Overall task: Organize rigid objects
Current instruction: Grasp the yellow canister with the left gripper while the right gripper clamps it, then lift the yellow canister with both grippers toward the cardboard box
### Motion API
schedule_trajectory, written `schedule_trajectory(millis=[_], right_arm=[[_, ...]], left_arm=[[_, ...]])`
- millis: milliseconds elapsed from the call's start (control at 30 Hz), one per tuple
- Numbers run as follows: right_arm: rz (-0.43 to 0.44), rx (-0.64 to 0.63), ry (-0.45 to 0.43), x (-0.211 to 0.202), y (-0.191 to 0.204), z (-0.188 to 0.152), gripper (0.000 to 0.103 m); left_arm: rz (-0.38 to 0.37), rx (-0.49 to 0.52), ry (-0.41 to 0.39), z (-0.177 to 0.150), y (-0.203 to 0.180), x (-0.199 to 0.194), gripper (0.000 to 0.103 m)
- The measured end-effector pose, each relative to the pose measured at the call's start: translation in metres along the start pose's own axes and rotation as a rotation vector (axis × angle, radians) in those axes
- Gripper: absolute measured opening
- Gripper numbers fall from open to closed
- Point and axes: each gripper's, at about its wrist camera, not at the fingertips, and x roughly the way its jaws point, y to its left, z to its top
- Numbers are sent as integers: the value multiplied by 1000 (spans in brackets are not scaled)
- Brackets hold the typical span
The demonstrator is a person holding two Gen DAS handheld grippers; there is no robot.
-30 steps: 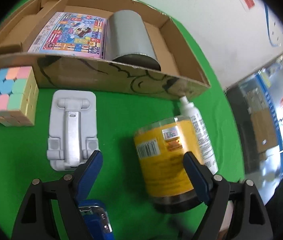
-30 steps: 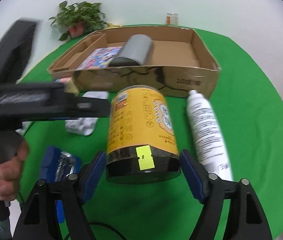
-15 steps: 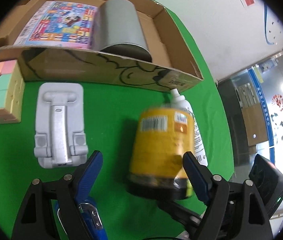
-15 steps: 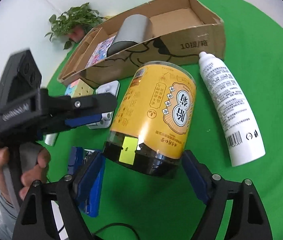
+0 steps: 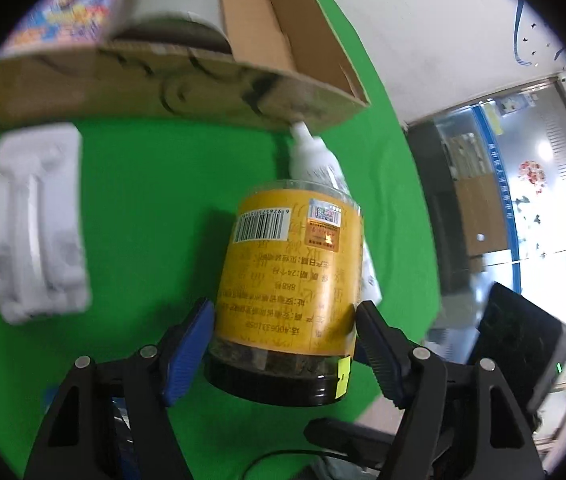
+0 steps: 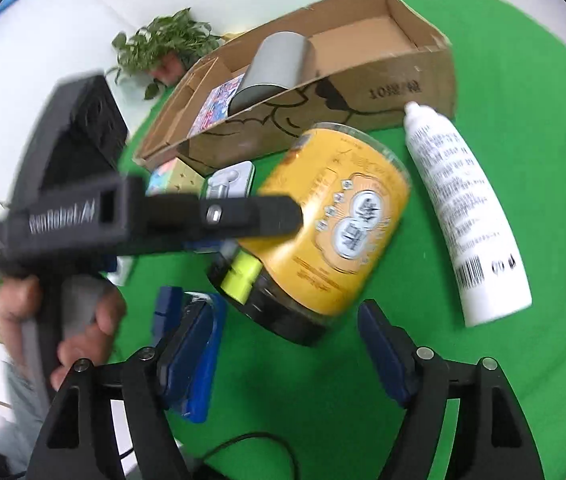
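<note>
The left hand-held gripper [image 5: 285, 344] is closing on the yellow jar [image 5: 295, 280], near the desk's [image 6: 523, 120] front edge; the right hand-held gripper [image 6: 289, 356] is opening, empty. The cardboard box [image 6: 363, 92] at the far side holds a grey cylinder [image 6: 275, 68] and a colourful box [image 6: 219, 104]. The jar, white bottle [image 6: 459, 216], cube [image 6: 175, 174] and stand [image 5: 35, 224] remain outside.

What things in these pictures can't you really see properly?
- White bottle: left wrist view, mostly behind the yellow jar.
- Colourful flat box: left wrist view, blurred and cut by the edge.
- Blue object: right wrist view, partly behind the right gripper finger.
- Pastel cube: right wrist view, partly behind the left gripper.
</note>
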Motion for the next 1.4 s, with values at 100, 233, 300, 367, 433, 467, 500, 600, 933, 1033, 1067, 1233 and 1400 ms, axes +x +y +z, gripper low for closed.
schedule_trajectory(millis=[100, 233, 300, 367, 433, 467, 500, 600, 933, 1033, 1067, 1233, 1400], right_arm=[[25, 80, 15, -7, -20, -2, 82], [-25, 111, 9, -12, -30, -2, 83], [-59, 93, 29, -5, -27, 1, 86], [-92, 57, 29, 1, -22, 3, 87], [-117, 37, 28, 9, -14, 6, 87], [-124, 34, 26, 11, -13, 7, 87], [-127, 33, 25, 11, -12, 6, 87], [-158, 8, 30, 21, -2, 7, 87], [-284, -126, 13, 41, 32, 0, 88], [-285, -125, 11, 38, 32, -1, 87], [-289, -127, 8, 40, 34, -1, 87], [-287, -139, -26, 37, 39, 0, 86], [-292, -181, -106, 16, 56, 7, 85]], left_arm=[[-26, -15, 34, -1, -4, 6, 71], [-45, -8, 74, -4, -8, 16, 73], [-35, -5, 75, -3, -10, 16, 76], [-19, -1, 62, -1, -10, 18, 79], [-19, -2, 53, -1, -9, 17, 80], [-15, 3, 44, -3, -8, 16, 81], [-10, 7, 37, -5, -7, 16, 81], [-5, 6, 7, -12, -3, 13, 82], [-22, 20, -17, -25, 6, 4, 83], [-10, 50, -31, -28, -7, 7, 83], [-4, 63, -40, -29, -11, 7, 83], [27, 118, -106, -31, -25, -2, 82], [24, 157, -174, -29, -37, -26, 82]])
